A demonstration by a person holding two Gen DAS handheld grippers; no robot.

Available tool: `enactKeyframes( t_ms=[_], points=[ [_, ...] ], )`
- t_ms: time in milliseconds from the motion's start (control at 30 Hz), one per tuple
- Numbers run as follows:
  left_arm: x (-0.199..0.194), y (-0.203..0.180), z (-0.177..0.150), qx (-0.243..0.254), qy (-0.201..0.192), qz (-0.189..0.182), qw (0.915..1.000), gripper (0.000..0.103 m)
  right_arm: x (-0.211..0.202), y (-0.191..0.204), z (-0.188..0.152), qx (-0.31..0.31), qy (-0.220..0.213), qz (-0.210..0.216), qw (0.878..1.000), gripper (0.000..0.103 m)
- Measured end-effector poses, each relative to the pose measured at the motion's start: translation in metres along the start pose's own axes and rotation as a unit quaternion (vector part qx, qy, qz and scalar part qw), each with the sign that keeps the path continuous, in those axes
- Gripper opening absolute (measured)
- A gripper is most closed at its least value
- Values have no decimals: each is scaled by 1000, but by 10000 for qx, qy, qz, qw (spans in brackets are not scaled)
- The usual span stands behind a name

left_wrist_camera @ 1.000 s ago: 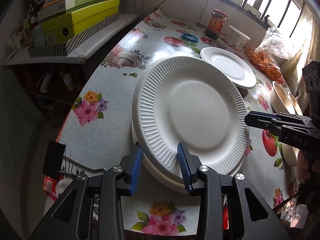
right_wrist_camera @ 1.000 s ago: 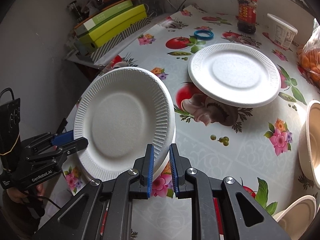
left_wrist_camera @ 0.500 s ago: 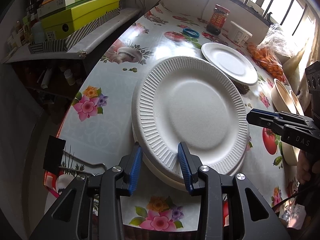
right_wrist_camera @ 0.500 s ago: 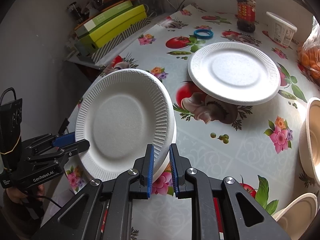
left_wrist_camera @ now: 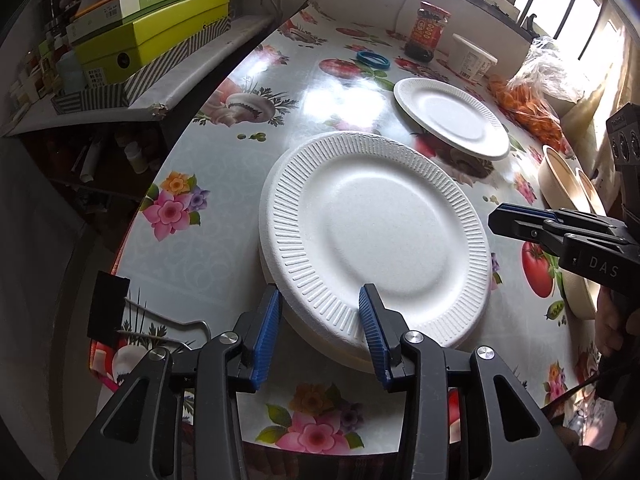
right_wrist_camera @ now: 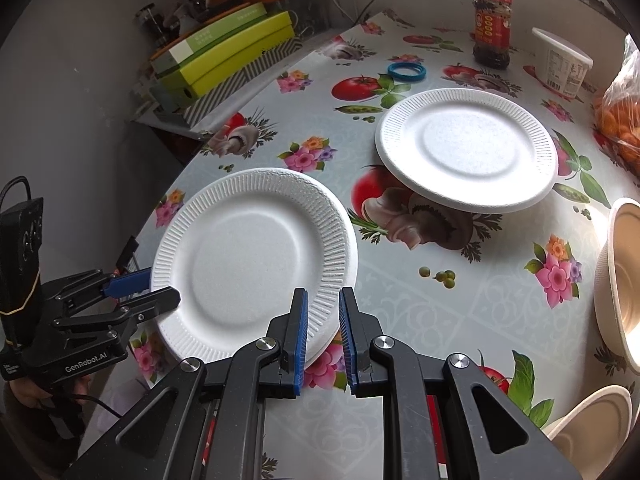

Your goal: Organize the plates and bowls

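A white ribbed foam plate (left_wrist_camera: 372, 232) (right_wrist_camera: 248, 260) lies on top of a stack of plates (left_wrist_camera: 320, 336) near the table's front left edge. My left gripper (left_wrist_camera: 320, 320) (right_wrist_camera: 162, 286) straddles its near rim. Its jaws are opening and the pads stand off the rim. My right gripper (right_wrist_camera: 323, 296) (left_wrist_camera: 494, 216) is shut on nothing, its tip just beside the plate's right rim. A second white plate (left_wrist_camera: 448, 116) (right_wrist_camera: 464, 152) sits farther back. Beige bowls (left_wrist_camera: 560, 176) (right_wrist_camera: 620, 280) stand at the right, with another bowl (right_wrist_camera: 592, 428) at the near right.
At the table's back are a red-labelled jar (right_wrist_camera: 491, 28), a white tub (right_wrist_camera: 564, 60) and a blue ring (right_wrist_camera: 406, 71). A bag of orange pieces (right_wrist_camera: 620, 128) lies at the right. Green boxes (left_wrist_camera: 160, 40) are stacked on a side shelf left of the table.
The top plate has come down from a tilt and now lies flat on the stack. My left gripper's jaws have spread wider around its rim. The right gripper has kept still.
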State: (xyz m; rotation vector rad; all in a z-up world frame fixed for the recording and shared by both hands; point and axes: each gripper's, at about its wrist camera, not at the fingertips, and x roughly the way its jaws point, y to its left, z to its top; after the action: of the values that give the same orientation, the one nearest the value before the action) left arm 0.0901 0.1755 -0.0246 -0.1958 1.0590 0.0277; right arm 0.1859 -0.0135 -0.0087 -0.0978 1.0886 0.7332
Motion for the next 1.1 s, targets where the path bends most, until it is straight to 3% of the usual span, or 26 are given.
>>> enactKeyframes(
  t_ms=[100,200,467,633,833,1100],
  points=[
    [-5,0,0,47,-70,77,9999,57,-1,0,0,9,-20,-11,10000,16],
    [-7,3,0,36,-95,196,9998,57,-2,-1,1,17,-22,-10,10000,16],
    [-18,8,8,-95,-232,40,9997,57,-6,-2,5,10,-52,-33,10000,17],
    [-23,-1,24,-105,-325,-287,9990,57,-21,-10,15,54,-180,-30,9998,34],
    [-15,-14,50,-249,-206,-633,9975,57,-43,-32,29,111,-439,-115,9989,42],
    [1,-40,80,-79,-170,-571,9982,57,-58,-77,50,259,-631,-427,9968,43]
  ],
)
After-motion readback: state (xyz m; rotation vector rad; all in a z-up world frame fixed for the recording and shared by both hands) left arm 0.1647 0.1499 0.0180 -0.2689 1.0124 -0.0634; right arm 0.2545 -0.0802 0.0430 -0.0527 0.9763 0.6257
